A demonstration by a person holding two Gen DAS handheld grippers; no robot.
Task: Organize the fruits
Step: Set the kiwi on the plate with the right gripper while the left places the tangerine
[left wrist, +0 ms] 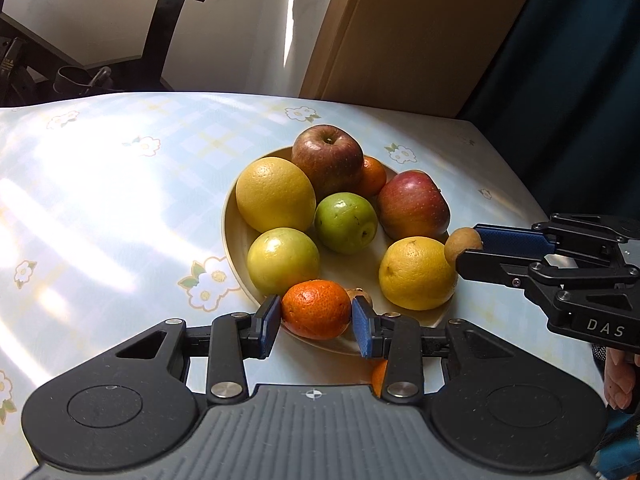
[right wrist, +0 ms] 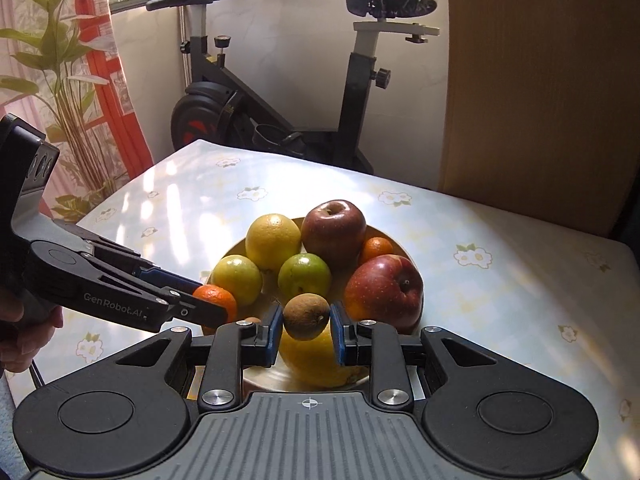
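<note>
Fruits fill the plate [left wrist: 236, 240] on our counter [left wrist: 120, 200], where our left claw [left wrist: 316, 316] grips a mandarin [left wrist: 316, 308] at the near rim and our right claw [right wrist: 306, 326] clamps a kiwi [right wrist: 306, 316] above a lemon [left wrist: 416, 272].

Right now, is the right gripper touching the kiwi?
Touching. The right wrist view shows the right gripper with both blue pads pressed against the brown kiwi, held clear above the plate; no gap either side.
</note>
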